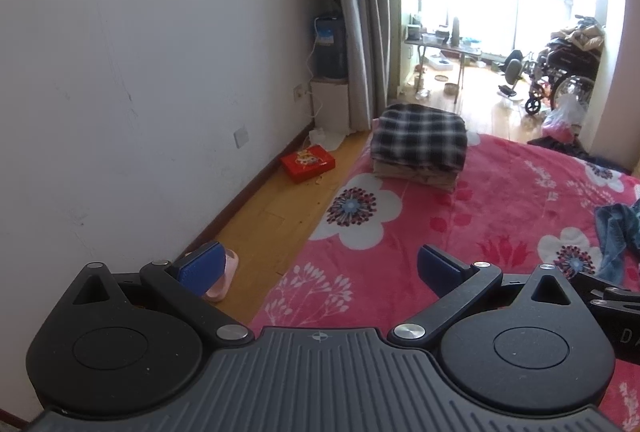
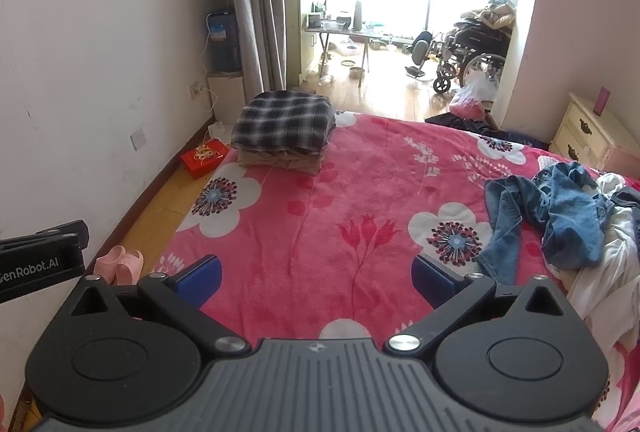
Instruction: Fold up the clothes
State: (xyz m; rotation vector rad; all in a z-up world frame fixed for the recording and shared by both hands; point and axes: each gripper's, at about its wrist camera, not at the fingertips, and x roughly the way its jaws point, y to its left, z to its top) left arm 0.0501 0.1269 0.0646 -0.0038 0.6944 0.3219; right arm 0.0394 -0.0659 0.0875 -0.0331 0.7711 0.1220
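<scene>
A stack of folded clothes (image 1: 419,143) (image 2: 283,129) with a black-and-white plaid piece on top sits at the far left corner of the pink flowered bedspread (image 1: 460,232) (image 2: 360,199). A heap of unfolded clothes, blue denim (image 2: 560,216) over white fabric (image 2: 616,280), lies at the right side of the bed; its denim edge (image 1: 614,232) shows in the left wrist view. My left gripper (image 1: 318,268) hovers open over the bed's near left edge, holding nothing. My right gripper (image 2: 316,274) hovers open over the bedspread, left of the heap, also holding nothing.
A white wall and a strip of wooden floor run along the bed's left side, with a red box (image 1: 307,163) (image 2: 204,156) and pink slippers (image 2: 120,264). A cream nightstand (image 2: 592,135) stands far right. Beyond the bed are a folding table (image 2: 340,31) and a wheelchair (image 2: 468,51).
</scene>
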